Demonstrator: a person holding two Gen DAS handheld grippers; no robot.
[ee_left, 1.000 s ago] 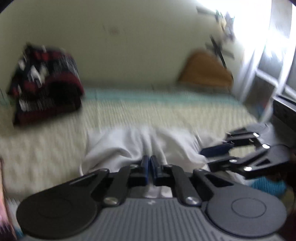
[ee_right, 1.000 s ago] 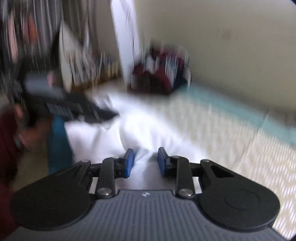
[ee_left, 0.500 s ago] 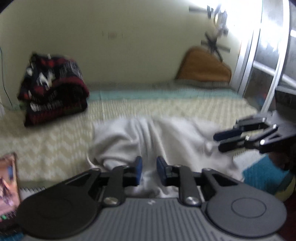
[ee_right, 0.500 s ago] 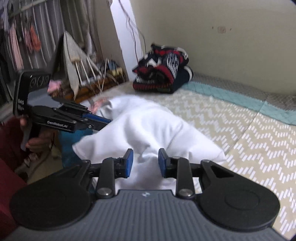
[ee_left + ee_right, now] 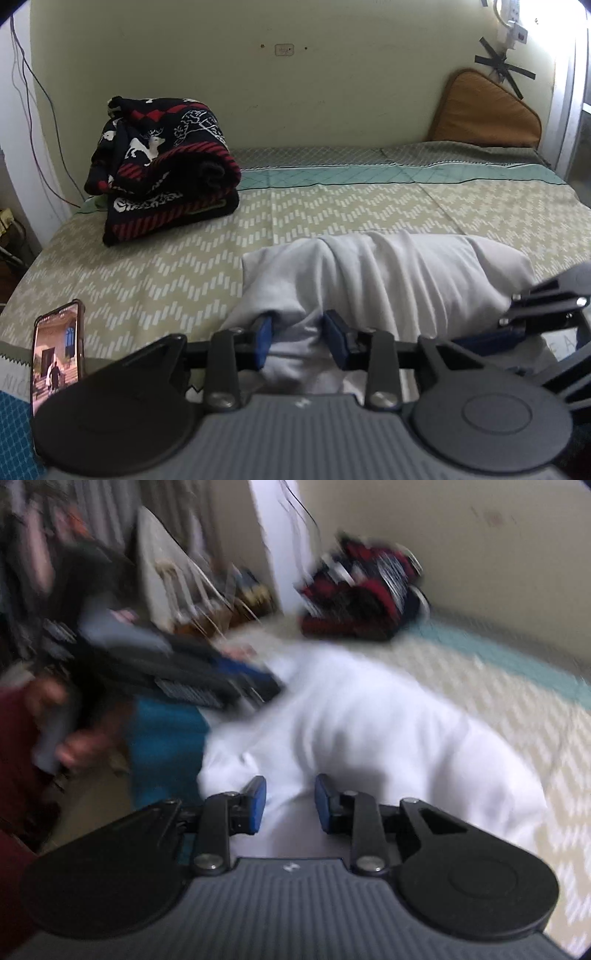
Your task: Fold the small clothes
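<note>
Home bedroom: patterned bed (image 5: 332,221)

White garment (image 5: 388,273), zigzag beige bedspread (image 5: 166,273), black-red patterned blanket (image 5: 162,162).

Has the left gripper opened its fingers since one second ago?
Yes. The left gripper now stands open over the white garment; earlier its fingers were nearly shut.

White garment (image 5: 388,273) is looking like soft matt cloth w/ loose creases, lying on a bed (image 5: 332,206) w/ woven zigzag-print cover, folded knit sweater (image 5: 162,166) showing coarser, phone (image 5: 57,350) screen shining glossy, left gripper (image 5: 297,341) showing matt black plastic w/ blue rubbery fingers (image 5: 264,338) & metal screws.
</note>
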